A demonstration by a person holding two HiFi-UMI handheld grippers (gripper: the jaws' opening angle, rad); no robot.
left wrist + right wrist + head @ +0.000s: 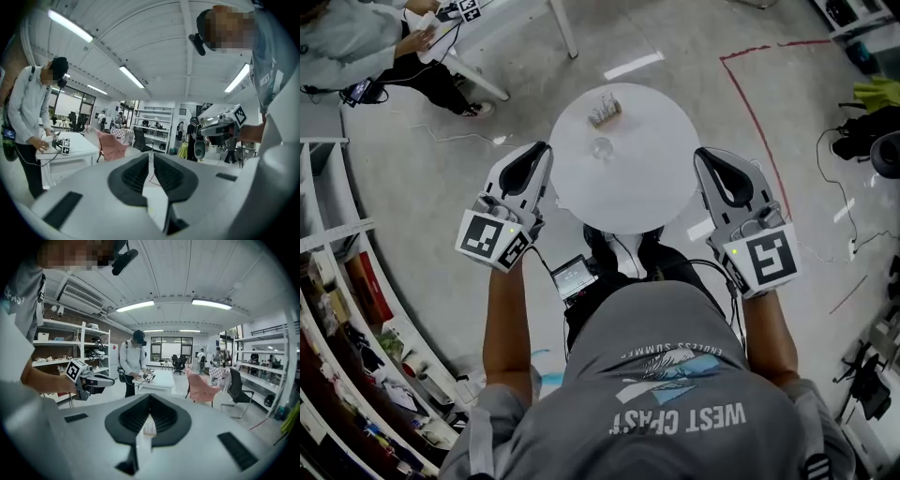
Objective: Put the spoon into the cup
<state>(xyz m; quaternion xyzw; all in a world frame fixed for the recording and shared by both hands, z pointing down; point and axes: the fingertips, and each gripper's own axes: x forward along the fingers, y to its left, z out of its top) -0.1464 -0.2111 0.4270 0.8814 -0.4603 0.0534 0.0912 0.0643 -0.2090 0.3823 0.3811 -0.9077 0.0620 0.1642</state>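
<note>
White round table [661, 192] holds a clear cup [602, 148] near its middle and a small rack-like item [605, 112] toward the far edge; the spoon is too small to pick out. The left gripper [546, 146] and right gripper [701, 152] hover off opposite rims above open floor [431, 187], the left jaws a slit apart, the right jaws closed on nothing.

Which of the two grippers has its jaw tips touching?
The right gripper: its jaw tips meet, with nothing held between them. The left gripper differs, with a narrow gap running between its jaws.
</note>
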